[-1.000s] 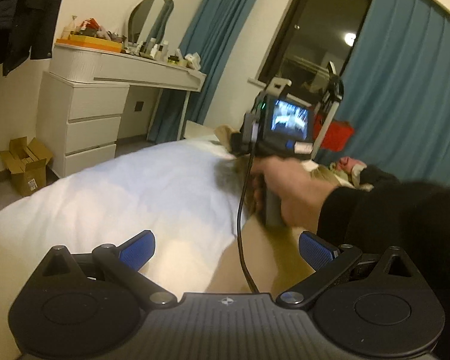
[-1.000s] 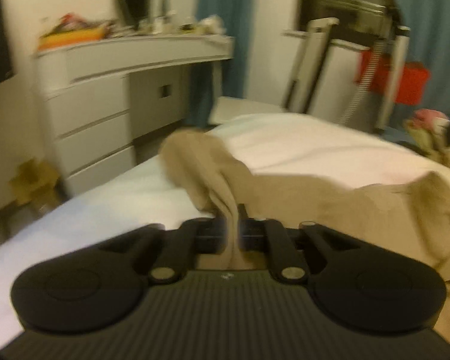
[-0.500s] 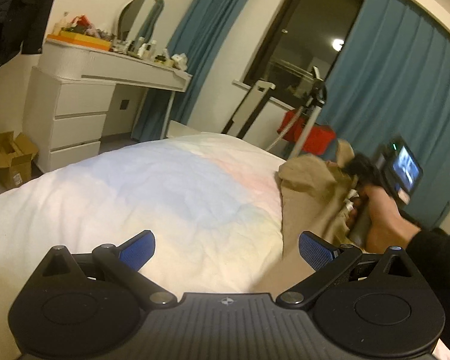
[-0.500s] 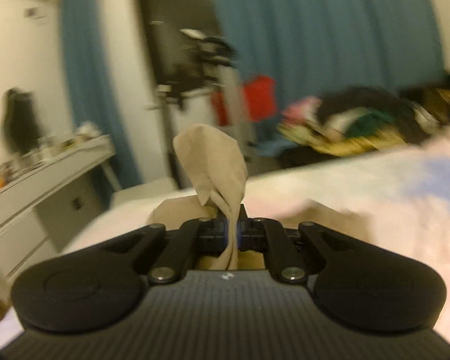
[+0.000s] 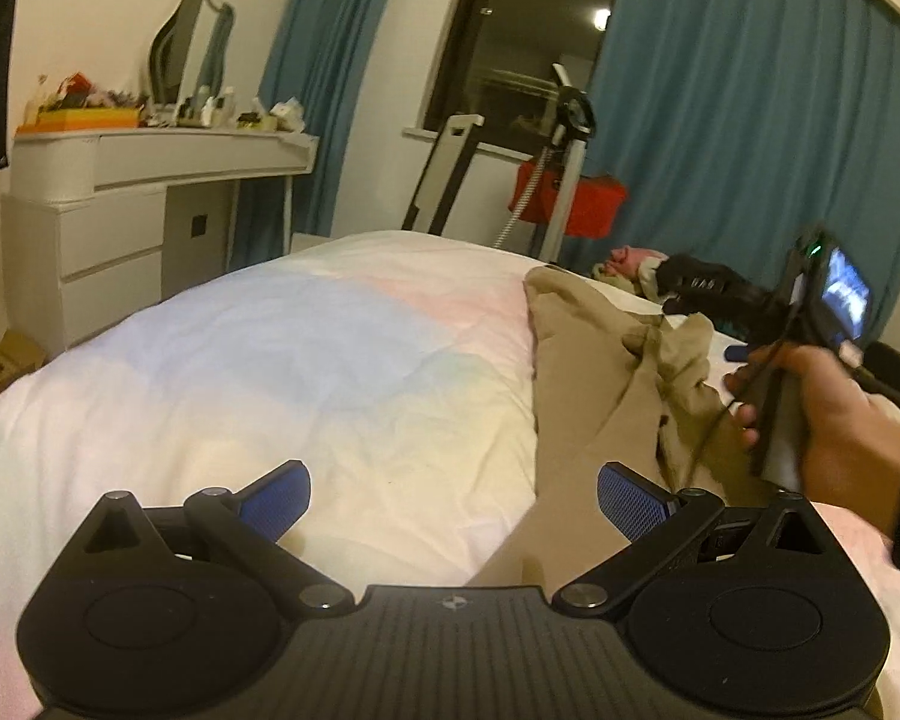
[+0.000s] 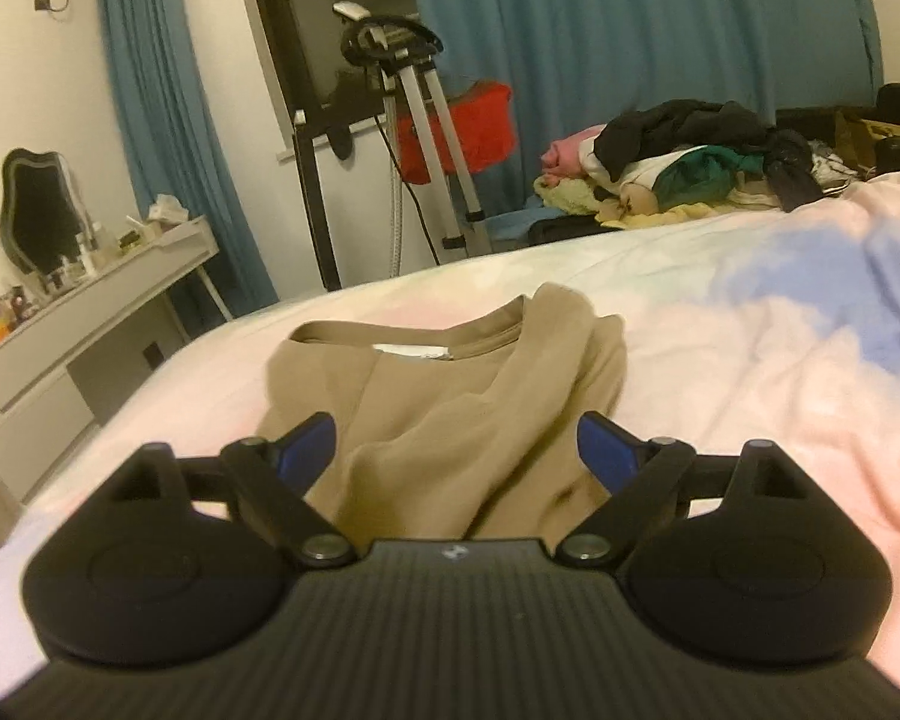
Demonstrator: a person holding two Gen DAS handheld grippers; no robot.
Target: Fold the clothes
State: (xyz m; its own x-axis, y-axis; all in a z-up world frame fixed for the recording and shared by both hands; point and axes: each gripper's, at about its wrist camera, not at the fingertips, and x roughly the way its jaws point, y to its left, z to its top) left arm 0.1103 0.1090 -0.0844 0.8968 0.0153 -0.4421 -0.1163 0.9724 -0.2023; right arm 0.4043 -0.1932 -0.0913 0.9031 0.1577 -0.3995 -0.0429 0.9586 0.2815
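Observation:
A tan T-shirt (image 6: 450,414) lies partly folded on the pastel bed cover (image 6: 750,348), collar away from me, one side laid over the middle. My right gripper (image 6: 456,450) is open and empty just above the shirt's near part. In the left wrist view the shirt (image 5: 594,372) runs along the right of the bed. My left gripper (image 5: 453,495) is open and empty over the bed cover (image 5: 330,372), its right finger (image 5: 633,504) by the shirt's edge. The right gripper (image 5: 744,348), held in a hand, shows at the far right.
A white dressing table (image 5: 120,192) with a mirror and clutter stands left of the bed. A tripod stand (image 6: 414,120) and a red box (image 6: 462,126) stand before blue curtains. A heap of clothes (image 6: 684,162) lies beyond the bed's far edge.
My right gripper carried the shirt's side over to the right, then opened and let it go. The shirt now lies on the bed. My left gripper stayed open, swinging slightly.

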